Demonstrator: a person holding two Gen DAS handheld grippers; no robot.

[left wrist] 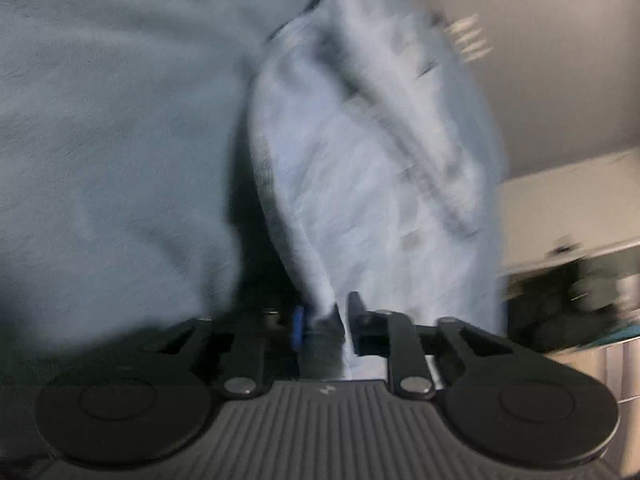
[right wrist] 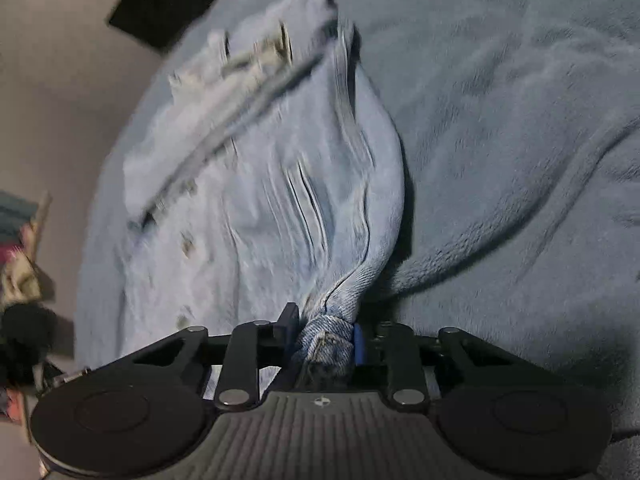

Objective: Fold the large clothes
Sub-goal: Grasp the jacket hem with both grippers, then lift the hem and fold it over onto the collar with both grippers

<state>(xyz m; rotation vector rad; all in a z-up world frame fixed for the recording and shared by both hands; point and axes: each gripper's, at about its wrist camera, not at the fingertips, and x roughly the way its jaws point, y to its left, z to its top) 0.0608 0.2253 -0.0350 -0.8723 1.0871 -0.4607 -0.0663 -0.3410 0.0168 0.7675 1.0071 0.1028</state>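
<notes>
Stretching lengthwise away from both claws — left claw [left wrist: 324, 320], right claw [right wrist: 326, 332] — jeans [right wrist: 260, 184] (each clamped on denim).

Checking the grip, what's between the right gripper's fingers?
A bunched fold of the light blue jeans fills the right gripper, seen in the right wrist view.

**Light blue jeans, bunched at both gripped ends**

The jeans [right wrist: 256, 184] are made of pale, washed denim with darker seams and a few frayed spots. In the right wrist view the cloth spreads far and to the left over a grey-blue fleece blanket [right wrist: 500, 140], and its near end is twisted into a tight bunch. In the left wrist view the jeans [left wrist: 360, 168] look blurred and rise as a crumpled fold, narrow at the near end.
</notes>
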